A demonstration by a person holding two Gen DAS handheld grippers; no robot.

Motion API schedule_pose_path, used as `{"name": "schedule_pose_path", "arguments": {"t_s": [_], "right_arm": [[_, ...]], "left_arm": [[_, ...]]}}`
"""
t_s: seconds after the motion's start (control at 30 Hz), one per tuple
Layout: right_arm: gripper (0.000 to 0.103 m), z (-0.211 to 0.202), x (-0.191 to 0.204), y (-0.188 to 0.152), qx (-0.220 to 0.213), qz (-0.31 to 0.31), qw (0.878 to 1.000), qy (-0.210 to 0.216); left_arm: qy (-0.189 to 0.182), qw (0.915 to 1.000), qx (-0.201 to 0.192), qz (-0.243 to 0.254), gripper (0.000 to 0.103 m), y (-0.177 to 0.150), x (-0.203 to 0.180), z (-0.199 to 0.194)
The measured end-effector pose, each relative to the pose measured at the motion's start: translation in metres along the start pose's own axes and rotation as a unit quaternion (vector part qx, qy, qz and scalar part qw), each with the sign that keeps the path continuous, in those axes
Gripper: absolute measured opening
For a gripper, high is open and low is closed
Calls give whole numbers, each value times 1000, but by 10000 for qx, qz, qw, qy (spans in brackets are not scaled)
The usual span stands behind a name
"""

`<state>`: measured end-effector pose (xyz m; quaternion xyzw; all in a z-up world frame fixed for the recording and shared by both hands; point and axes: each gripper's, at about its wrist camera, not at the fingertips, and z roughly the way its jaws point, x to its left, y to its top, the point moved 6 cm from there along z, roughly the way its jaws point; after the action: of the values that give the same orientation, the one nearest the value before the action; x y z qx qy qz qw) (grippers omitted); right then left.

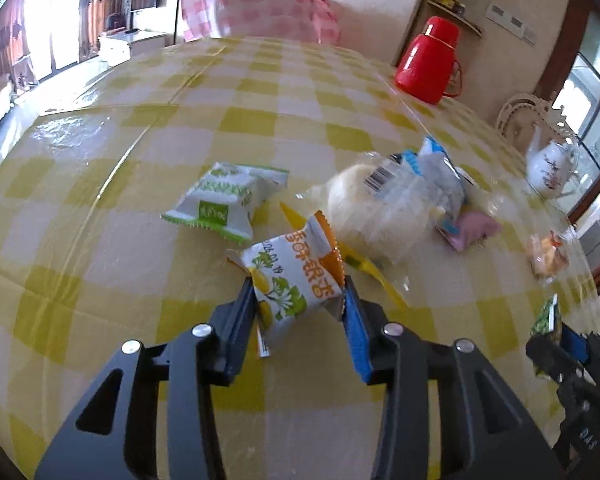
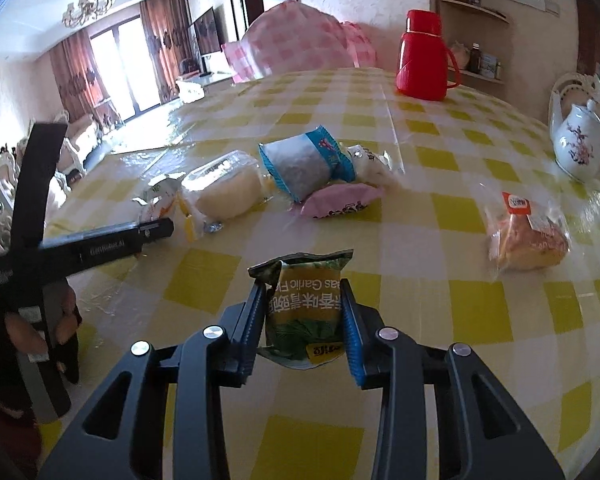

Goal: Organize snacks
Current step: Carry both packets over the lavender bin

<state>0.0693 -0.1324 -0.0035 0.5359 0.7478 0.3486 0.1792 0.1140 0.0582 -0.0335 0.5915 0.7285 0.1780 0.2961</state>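
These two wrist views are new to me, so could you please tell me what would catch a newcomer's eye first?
Each gripper is shut on a snack: the left gripper holds an orange-and-white packet, and the right gripper holds a green pea packet. Beyond them a loose heap of wrapped snacks lies mid-table on the yellow checked tablecloth. A bright red thermos stands at the far edge.

I see table (image 2: 440, 220): bun (image 2: 224, 192) left of pouch (image 2: 304, 164), wrapper (image 2: 340, 202) in front of pouch. Pastry (image 2: 528, 236) well right. Flask (image 2: 422, 56) far back, teapot (image 2: 580, 144) back right. Packet (image 1: 228, 200) left of bun.
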Motion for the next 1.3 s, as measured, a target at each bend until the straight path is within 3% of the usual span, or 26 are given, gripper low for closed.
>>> {"name": "schedule_pose_path", "arguments": {"t_s": [0.5, 1.0, 1.3], "right_arm": [[36, -33, 14, -29, -261, 207, 9994, 8], [36, -64, 46, -69, -367, 473, 9976, 346], [36, -75, 81, -81, -311, 323, 9978, 488]], "left_arm": [[-60, 9980, -508, 383, 42, -36, -23, -51], [25, 9955, -610, 726, 42, -78, -1, -105], [115, 9938, -558, 952, 42, -102, 20, -128]]}}
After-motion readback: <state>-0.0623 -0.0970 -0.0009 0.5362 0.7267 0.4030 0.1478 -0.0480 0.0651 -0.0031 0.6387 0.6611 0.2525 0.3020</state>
